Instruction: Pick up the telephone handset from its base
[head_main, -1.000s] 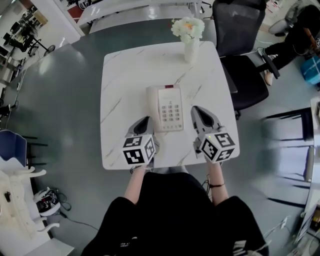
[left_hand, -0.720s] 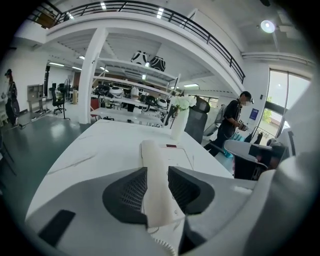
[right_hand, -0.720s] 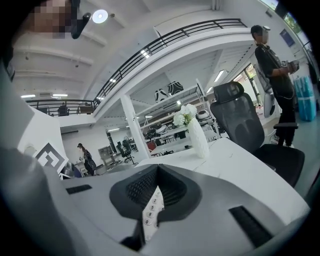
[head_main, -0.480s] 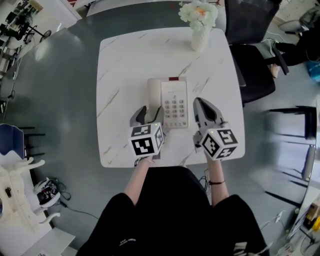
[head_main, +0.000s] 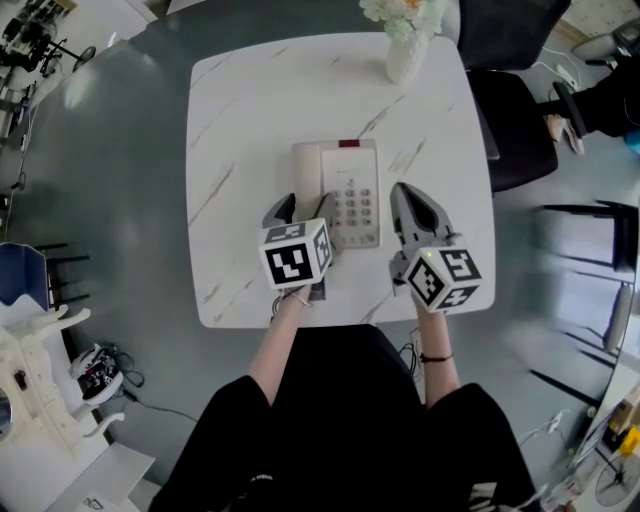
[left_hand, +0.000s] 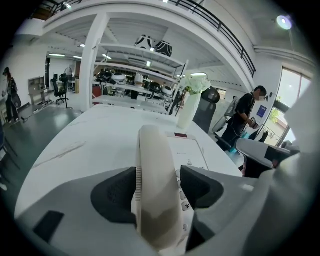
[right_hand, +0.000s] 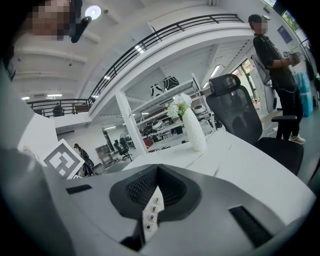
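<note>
Straddling the handset (left_hand: 155, 165) with our left gripper (head_main: 303, 207), we had its jaws opening, the pads not yet pinching — the handset lay on its base (head_main: 356, 200). Our right gripper (head_main: 410, 196) hovered beside, jaws pressed together. Gripping and lifting remained.

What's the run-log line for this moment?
left claw: jaws opening, handset between them | right claw: shut, beside base | handset: on base, not lifted
</note>
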